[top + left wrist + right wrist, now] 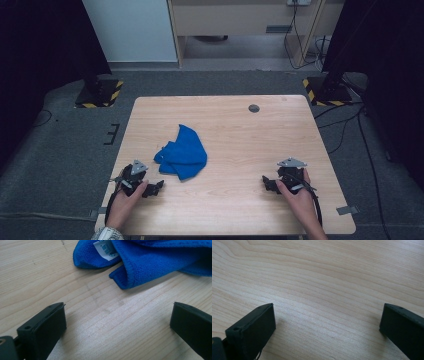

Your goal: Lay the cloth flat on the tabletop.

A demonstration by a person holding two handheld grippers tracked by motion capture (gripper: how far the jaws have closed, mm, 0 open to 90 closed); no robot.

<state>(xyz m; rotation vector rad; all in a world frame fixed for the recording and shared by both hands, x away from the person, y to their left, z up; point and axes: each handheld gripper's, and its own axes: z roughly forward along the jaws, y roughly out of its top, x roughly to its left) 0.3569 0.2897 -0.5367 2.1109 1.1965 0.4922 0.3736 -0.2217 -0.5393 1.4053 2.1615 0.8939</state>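
Observation:
A crumpled blue cloth (182, 152) lies left of the middle of the wooden table (240, 135). In the left gripper view the cloth (150, 262) shows a white label (105, 249) and lies just beyond the jaws. My left gripper (154, 188) rests low on the table at the front left, below the cloth and apart from it, jaws wide open over bare wood (117, 320). My right gripper (269, 183) rests at the front right, also open, with bare table (327, 302) between its jaws.
A small dark round grommet (254, 108) sits near the table's far edge. Two black stands with yellow-striped bases (100, 92) (327, 90) flank the table on the grey carpet. Cables (345, 125) run on the floor at the right.

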